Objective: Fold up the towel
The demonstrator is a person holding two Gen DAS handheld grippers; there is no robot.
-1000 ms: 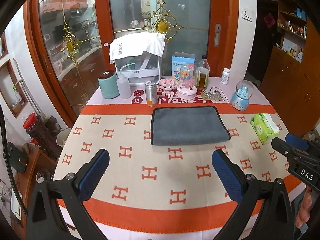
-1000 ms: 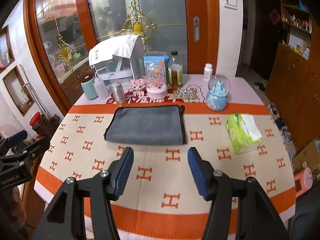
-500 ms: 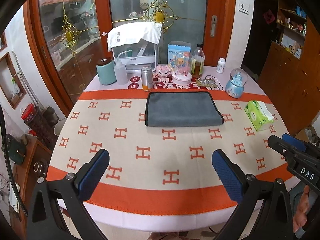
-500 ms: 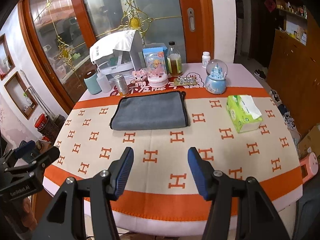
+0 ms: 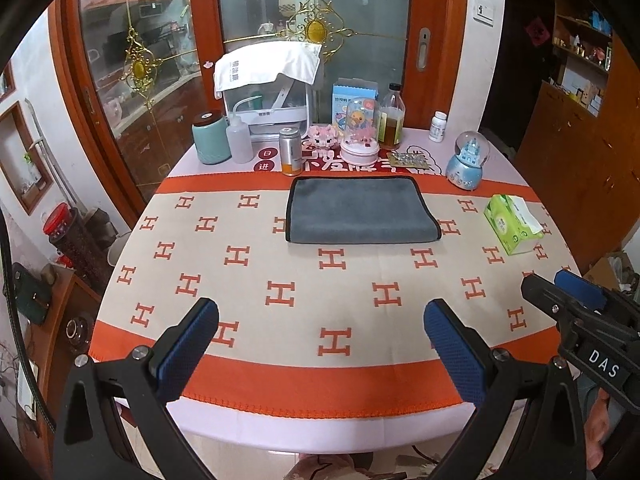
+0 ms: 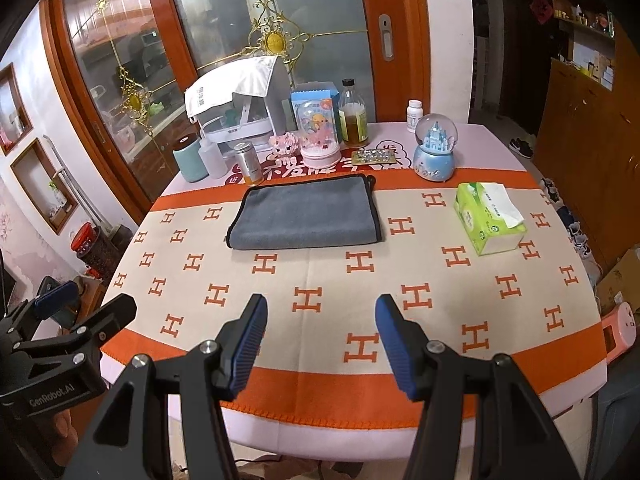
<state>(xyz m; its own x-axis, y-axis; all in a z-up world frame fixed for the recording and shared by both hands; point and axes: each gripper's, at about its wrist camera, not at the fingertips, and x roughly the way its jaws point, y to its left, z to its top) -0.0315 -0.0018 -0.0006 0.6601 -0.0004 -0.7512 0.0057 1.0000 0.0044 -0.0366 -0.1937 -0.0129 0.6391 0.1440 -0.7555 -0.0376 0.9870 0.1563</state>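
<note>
A grey towel with black trim (image 5: 360,210) lies folded flat as a rectangle on the far half of the table; it also shows in the right wrist view (image 6: 306,212). My left gripper (image 5: 320,320) is open and empty, held over the table's near edge, well short of the towel. My right gripper (image 6: 320,312) is open and empty, also back at the near edge. Each gripper shows at the side of the other's view: the right gripper (image 5: 568,292) and the left gripper (image 6: 80,300).
The round table has an orange and cream H-pattern cloth (image 5: 280,292). Behind the towel stand a can (image 5: 290,151), a teal jar (image 5: 211,137), a bottle (image 5: 392,118), a snow globe (image 5: 466,162) and toys. A green tissue pack (image 5: 512,224) lies to the right.
Both grippers have pulled back and up from the table, so the towel looks farther away and the near table edge shows. The towel has not moved. Both stay open.
</note>
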